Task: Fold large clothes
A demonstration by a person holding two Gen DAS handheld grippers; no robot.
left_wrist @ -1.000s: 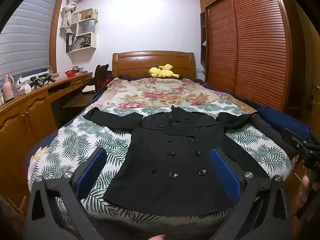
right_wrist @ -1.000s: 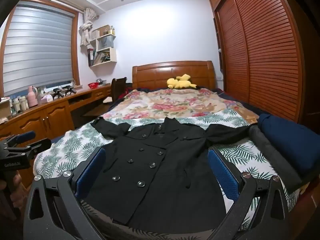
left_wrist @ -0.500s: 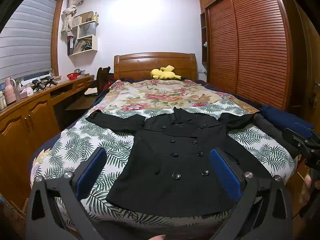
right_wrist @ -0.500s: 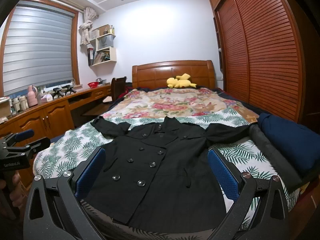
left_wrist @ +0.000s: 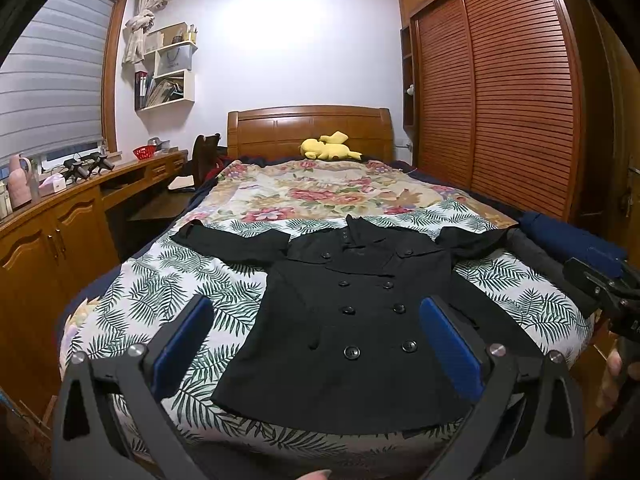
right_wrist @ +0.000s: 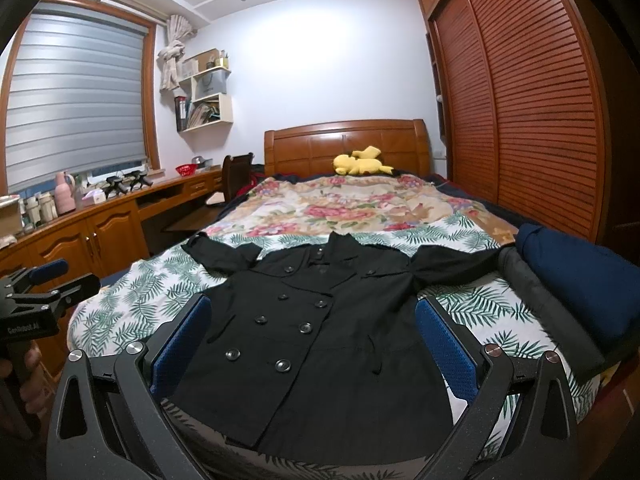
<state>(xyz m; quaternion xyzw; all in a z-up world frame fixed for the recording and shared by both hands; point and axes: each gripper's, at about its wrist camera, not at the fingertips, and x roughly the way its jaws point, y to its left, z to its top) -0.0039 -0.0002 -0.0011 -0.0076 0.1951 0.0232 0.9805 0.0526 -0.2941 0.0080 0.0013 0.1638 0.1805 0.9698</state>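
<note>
The black coat lay flat and buttoned, front up, on the leaf-print bedspread at the foot of the bed, both sleeves spread outward and the collar toward the headboard. No fold had been made; by the look of it, the whole task remained. You held the left gripper and the right gripper above the hem, each with its jaws wide apart and empty. Folded dark garments sat at the bed's right edge.
</note>
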